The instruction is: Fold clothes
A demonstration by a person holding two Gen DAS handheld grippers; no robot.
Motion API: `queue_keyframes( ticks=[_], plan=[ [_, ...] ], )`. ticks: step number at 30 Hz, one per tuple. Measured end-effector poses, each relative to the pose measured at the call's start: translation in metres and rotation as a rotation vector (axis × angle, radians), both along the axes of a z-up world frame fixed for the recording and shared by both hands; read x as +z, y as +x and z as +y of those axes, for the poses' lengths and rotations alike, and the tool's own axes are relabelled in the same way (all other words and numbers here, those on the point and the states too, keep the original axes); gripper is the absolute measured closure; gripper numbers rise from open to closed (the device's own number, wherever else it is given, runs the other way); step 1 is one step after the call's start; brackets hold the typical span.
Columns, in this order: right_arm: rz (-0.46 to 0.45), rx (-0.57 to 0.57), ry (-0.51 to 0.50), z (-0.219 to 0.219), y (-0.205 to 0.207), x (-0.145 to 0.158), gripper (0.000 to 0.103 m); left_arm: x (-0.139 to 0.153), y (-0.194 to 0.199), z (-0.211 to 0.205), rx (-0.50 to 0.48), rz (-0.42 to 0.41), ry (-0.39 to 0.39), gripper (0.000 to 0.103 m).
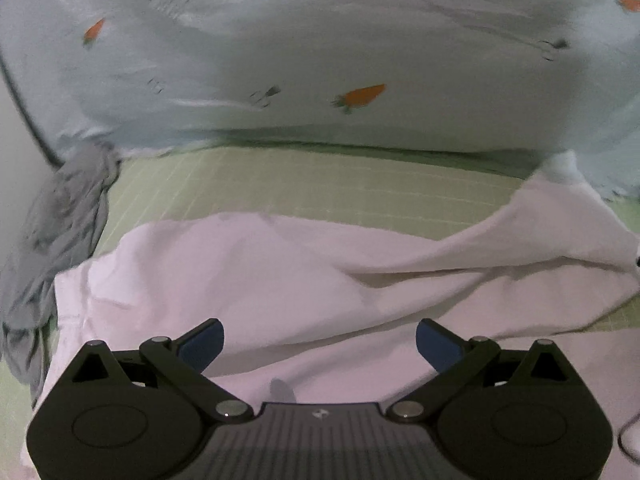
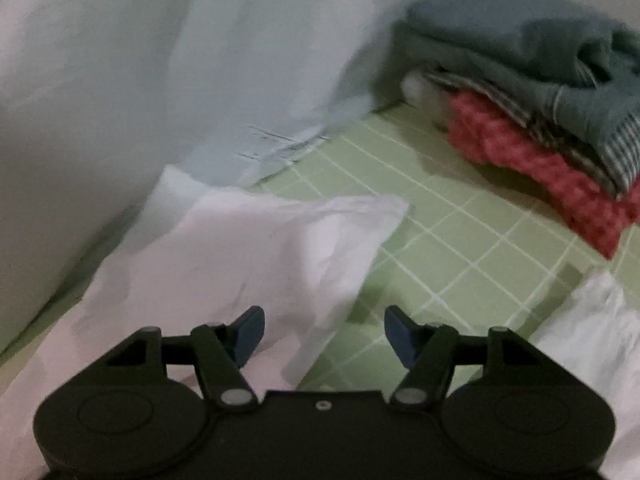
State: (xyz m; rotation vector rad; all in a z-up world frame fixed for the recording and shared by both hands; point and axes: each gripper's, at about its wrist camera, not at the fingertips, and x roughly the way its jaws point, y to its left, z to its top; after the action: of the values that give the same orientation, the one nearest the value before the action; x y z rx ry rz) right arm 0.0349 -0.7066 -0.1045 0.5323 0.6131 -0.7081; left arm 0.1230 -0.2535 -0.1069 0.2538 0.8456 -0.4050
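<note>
We lose the white garment beneath the left gripper's body and at the frame's edge. The folded stack is blurred and cut off on the right.

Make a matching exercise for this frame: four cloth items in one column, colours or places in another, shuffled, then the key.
Items:
1. garment under the left gripper
2. crumpled cloth at the mat's left edge
3. backdrop sheet
4. bottom item of the folded stack

Descriptions:
A. pale blue with orange carrots
B. red knit
C. white, spread on the green mat
D. grey, bunched up

Pairs: 1-C, 2-D, 3-A, 4-B
</note>
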Motion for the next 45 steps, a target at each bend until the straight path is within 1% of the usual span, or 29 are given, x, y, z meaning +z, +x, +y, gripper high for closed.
queue_keyframes(
  ticks=[3, 5, 6, 7, 8, 9, 10, 11, 14, 15, 17, 18, 19, 20, 21, 22, 24, 26, 27, 29, 31, 33, 36, 37, 40, 42, 44, 45],
  plan=[
    [0.014, -0.034, 0.041, -0.008, -0.006, -0.017, 0.036, 0.003, -0.004, -0.002, -0.004, -0.015, 0.015, 0.002],
    [0.016, -0.021, 0.036, -0.007, 0.003, -0.020, 0.042, 0.005, -0.007, -0.003, -0.006, -0.024, 0.025, 0.002],
    [0.032, 0.002, 0.022, -0.006, 0.006, -0.020, 0.053, 0.006, -0.008, -0.004, -0.008, -0.029, 0.031, 0.002],
    [0.064, 0.042, 0.001, -0.005, 0.009, -0.019, 0.078, 0.008, -0.010, -0.005, -0.009, -0.034, 0.036, 0.002],
    [0.086, 0.075, -0.015, -0.004, 0.008, -0.018, 0.094, 0.009, -0.011, -0.005, -0.010, -0.039, 0.041, 0.002],
    [0.098, 0.102, -0.028, -0.003, 0.003, -0.016, 0.099, 0.009, -0.011, -0.003, 0.004, -0.034, 0.037, 0.002],
    [0.110, 0.129, -0.040, -0.002, -0.002, -0.014, 0.099, 0.008, -0.010, 0.000, 0.019, -0.029, 0.032, 0.002],
    [0.113, 0.129, -0.043, -0.002, -0.011, -0.012, 0.100, 0.008, -0.009, 0.003, 0.032, -0.026, 0.030, 0.002],
    [0.105, 0.040, -0.035, -0.009, -0.051, -0.002, 0.100, 0.009, -0.006, 0.013, 0.072, -0.039, 0.038, 0.002],
    [0.133, 0.003, -0.055, -0.008, -0.063, 0.000, 0.100, 0.009, -0.004, 0.017, 0.084, -0.043, 0.044, 0.002],
    [0.220, -0.044, -0.091, 0.000, -0.078, -0.004, 0.098, 0.007, 0.001, 0.027, 0.107, -0.044, 0.055, 0.002],
    [0.260, -0.053, -0.113, 0.005, -0.081, -0.005, 0.092, 0.005, 0.005, 0.031, 0.120, -0.041, 0.061, 0.002],
    [0.296, -0.051, -0.143, 0.011, -0.081, -0.004, 0.090, 0.003, 0.011, 0.034, 0.132, -0.034, 0.063, 0.002],
    [0.331, -0.049, -0.173, 0.017, -0.082, -0.004, 0.080, 0.001, 0.017, 0.037, 0.144, -0.027, 0.065, 0.002],
    [0.348, -0.048, -0.203, 0.023, -0.080, 0.000, 0.068, -0.001, 0.023, 0.040, 0.156, -0.020, 0.067, 0.002],
    [0.346, -0.049, -0.235, 0.029, -0.077, 0.006, 0.056, -0.003, 0.029, 0.043, 0.168, -0.013, 0.069, 0.002],
    [0.325, -0.040, -0.285, 0.040, -0.068, 0.020, 0.052, -0.006, 0.043, 0.045, 0.180, -0.018, 0.084, 0.002],
    [0.256, -0.005, -0.281, 0.050, -0.055, 0.035, 0.047, -0.009, 0.058, 0.044, 0.186, -0.025, 0.106, 0.002],
    [0.220, 0.012, -0.257, 0.053, -0.045, 0.041, 0.043, -0.012, 0.066, 0.043, 0.189, -0.027, 0.117, 0.002],
    [0.158, 0.054, -0.199, 0.061, -0.020, 0.049, 0.041, -0.018, 0.083, 0.041, 0.196, -0.031, 0.137, 0.002],
    [0.113, 0.107, -0.144, 0.072, 0.008, 0.052, 0.034, -0.023, 0.102, 0.038, 0.202, -0.007, 0.112, 0.002],
    [0.089, 0.160, -0.095, 0.084, 0.040, 0.050, 0.031, -0.028, 0.121, 0.036, 0.209, 0.018, 0.084, 0.002],
    [0.088, 0.227, -0.038, 0.101, 0.083, 0.042, 0.029, -0.038, 0.149, 0.024, 0.230, 0.039, 0.073, 0.002],
    [0.099, 0.240, -0.022, 0.105, 0.095, 0.038, 0.028, -0.043, 0.158, 0.022, 0.257, 0.056, 0.066, 0.002],
    [0.161, 0.226, 0.005, 0.111, 0.119, 0.021, 0.028, -0.060, 0.187, 0.016, 0.344, 0.113, 0.043, 0.002],
    [0.206, 0.197, 0.010, 0.107, 0.125, 0.011, 0.028, -0.067, 0.193, 0.020, 0.397, 0.127, 0.022, 0.002],
    [0.220, 0.173, 0.025, 0.102, 0.123, 0.006, 0.037, -0.074, 0.199, 0.025, 0.450, 0.140, 0.001, 0.002],
    [0.203, 0.175, 0.036, 0.098, 0.120, 0.005, 0.047, -0.078, 0.202, 0.027, 0.477, 0.146, -0.010, 0.004]
  ],
)
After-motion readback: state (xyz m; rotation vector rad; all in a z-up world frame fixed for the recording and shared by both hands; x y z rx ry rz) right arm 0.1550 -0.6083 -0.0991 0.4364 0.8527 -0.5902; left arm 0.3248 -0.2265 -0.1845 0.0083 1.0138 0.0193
